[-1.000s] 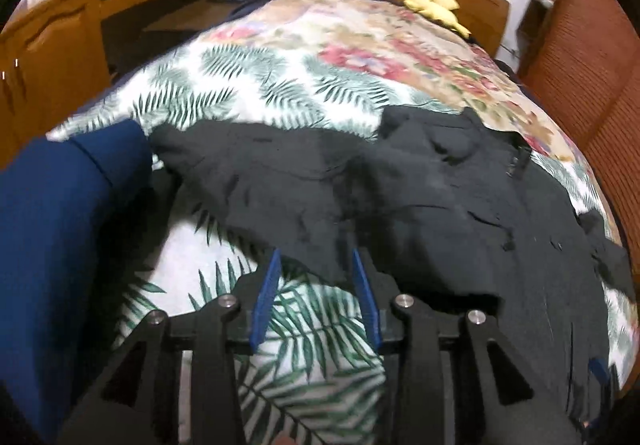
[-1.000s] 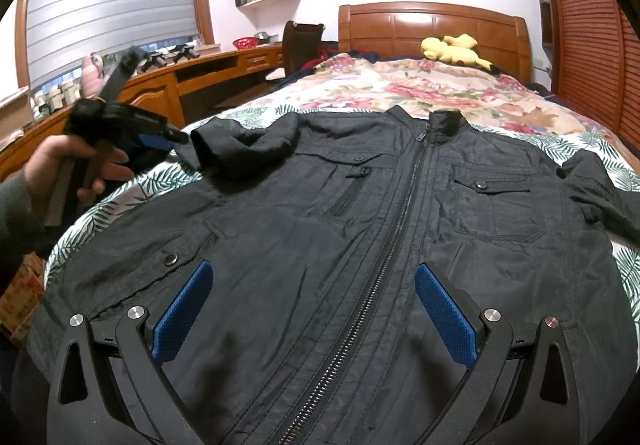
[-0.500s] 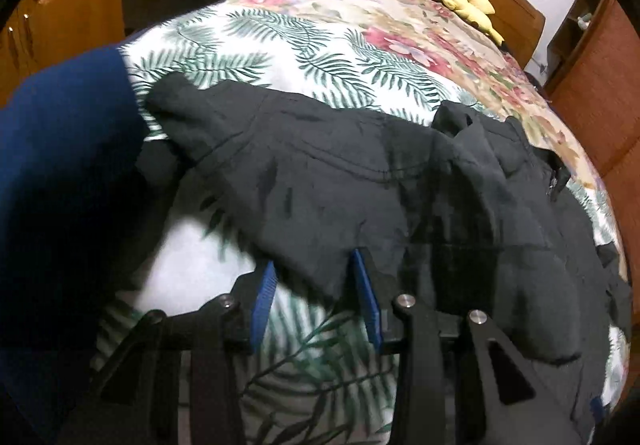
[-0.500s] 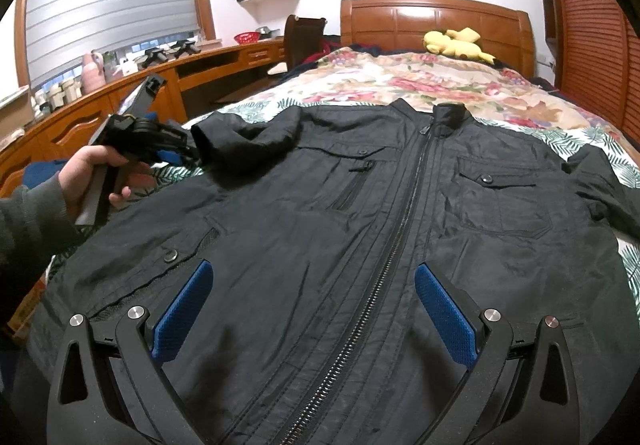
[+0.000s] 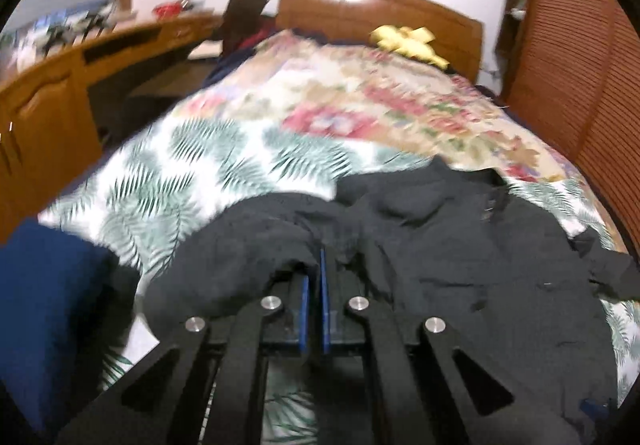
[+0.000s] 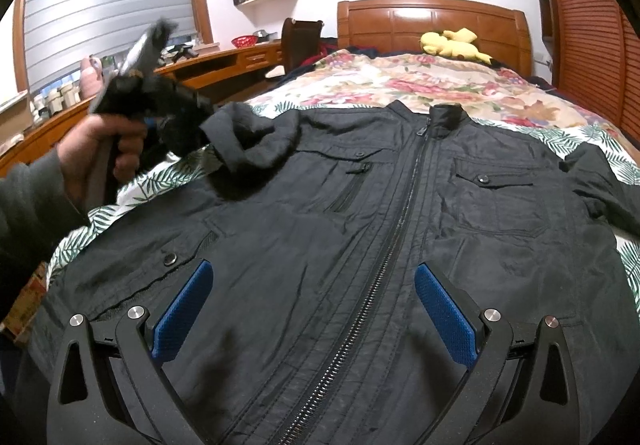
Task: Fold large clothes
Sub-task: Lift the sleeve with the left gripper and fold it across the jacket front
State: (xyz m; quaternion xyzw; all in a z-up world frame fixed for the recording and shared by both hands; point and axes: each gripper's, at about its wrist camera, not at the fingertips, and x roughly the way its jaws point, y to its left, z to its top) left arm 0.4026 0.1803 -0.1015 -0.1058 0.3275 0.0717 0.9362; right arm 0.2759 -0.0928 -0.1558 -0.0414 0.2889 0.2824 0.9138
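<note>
Black jacket (image 6: 360,229) lay spread front-up, zipped, across the near end of the bed (image 6: 400,85), collar toward the far headboard (image 6: 432,21). Left gripper (image 5: 316,265) had just been closing, jaws now clamped on the cuff of the left sleeve (image 6: 240,137), held raised off the palm-leaf bedspread (image 5: 192,165) by a hand (image 6: 100,149). Right gripper (image 6: 314,309) hovered over the near hem, blue pads (image 6: 444,313) spread wide apart, gripping nothing. Yellow plush toy (image 6: 452,43) rested against the headboard. No readable brand, label or writing anywhere.
</note>
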